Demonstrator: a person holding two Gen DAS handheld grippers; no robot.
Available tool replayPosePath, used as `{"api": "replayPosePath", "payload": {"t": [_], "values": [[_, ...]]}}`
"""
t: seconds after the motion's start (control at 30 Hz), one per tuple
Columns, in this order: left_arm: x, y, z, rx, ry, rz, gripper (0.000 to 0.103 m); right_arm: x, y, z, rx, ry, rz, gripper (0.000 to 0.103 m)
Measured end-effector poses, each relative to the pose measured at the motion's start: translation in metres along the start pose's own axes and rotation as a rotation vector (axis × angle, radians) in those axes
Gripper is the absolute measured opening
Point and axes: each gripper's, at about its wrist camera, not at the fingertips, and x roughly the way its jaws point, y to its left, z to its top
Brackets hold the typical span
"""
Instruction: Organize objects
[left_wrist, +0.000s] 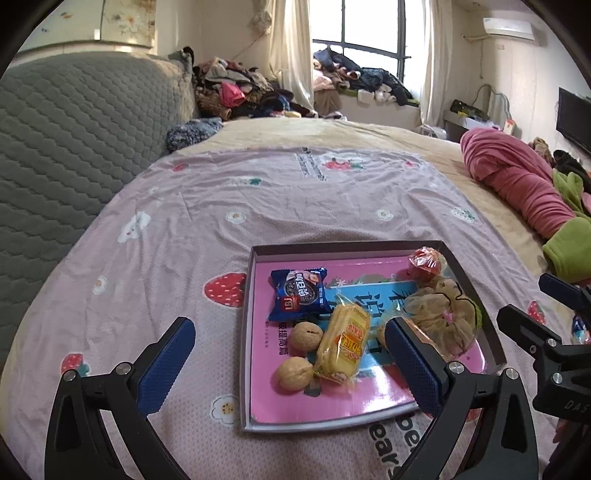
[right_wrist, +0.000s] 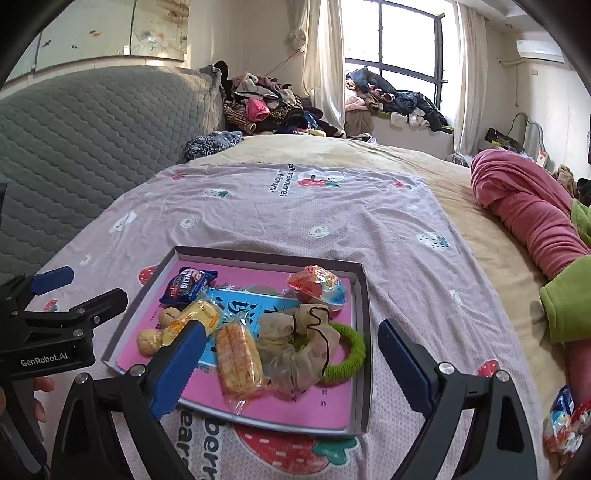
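Observation:
A shallow grey tray (left_wrist: 246, 332) (right_wrist: 364, 332) with a pink printed floor lies on the strawberry bedsheet. It holds a blue cookie packet (left_wrist: 300, 293), a yellow cracker packet (left_wrist: 341, 341), two walnuts (left_wrist: 305, 335), a beige scrunchie (left_wrist: 441, 314) (right_wrist: 295, 343), a red-wrapped candy (left_wrist: 426, 260), a second yellow packet (right_wrist: 238, 354) and a green hair tie (right_wrist: 351, 354). My left gripper (left_wrist: 288, 328) hangs open over the tray's left side, with nothing between its fingers. My right gripper (right_wrist: 291, 328) hangs open above the tray's right half, also holding nothing.
The pink sheet (left_wrist: 258, 192) covers a beige bed. A rolled pink blanket (left_wrist: 517, 184) and green fabric (right_wrist: 565, 295) lie to the right. Wrapped snacks (right_wrist: 565, 424) sit off the tray at the lower right. A grey quilted headboard (left_wrist: 74, 147) stands to the left.

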Motion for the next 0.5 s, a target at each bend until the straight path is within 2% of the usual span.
{"api": "replayPosePath", "payload": {"t": [0.2, 0.5], "values": [[-0.035, -0.005, -0.011, 0.016, -0.062, 0.007, 0.102, -0.019, 0.005, -0.001, -0.002, -0.020, 0.002, 0.095], [-0.076, -0.010, -0.038, 0.039, -0.066, 0.016, 0.102, -0.049, 0.011, -0.024, 0.019, -0.021, 0.003, 0.100]]}}
